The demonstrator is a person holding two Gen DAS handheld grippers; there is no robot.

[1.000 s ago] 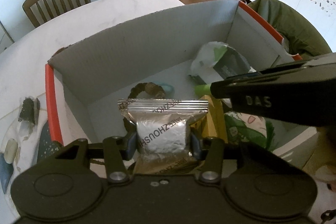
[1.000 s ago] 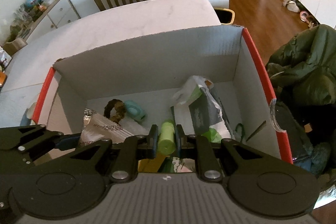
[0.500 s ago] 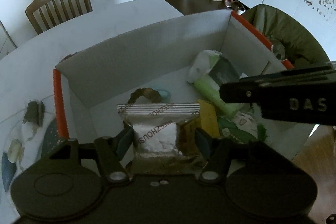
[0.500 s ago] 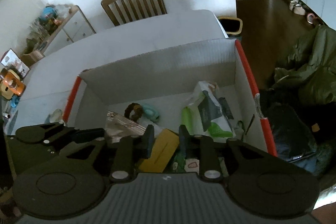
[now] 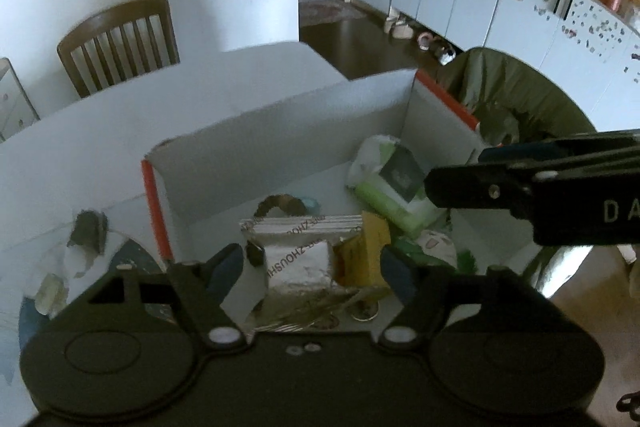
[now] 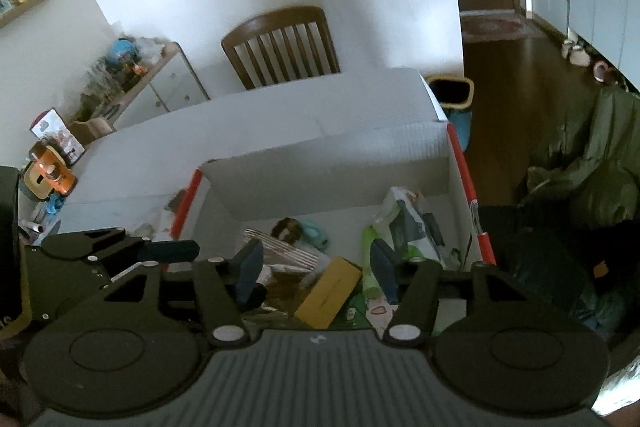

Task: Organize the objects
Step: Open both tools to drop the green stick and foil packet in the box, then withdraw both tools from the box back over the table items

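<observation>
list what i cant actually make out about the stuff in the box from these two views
- Silver foil pouch: lower part hidden behind the left gripper body, left wrist view.
- Yellow box: label too small and dim, right wrist view.
- Green pack: far end covered by the right gripper in the left wrist view.
- Box floor: near part hidden by both gripper bodies.
</observation>
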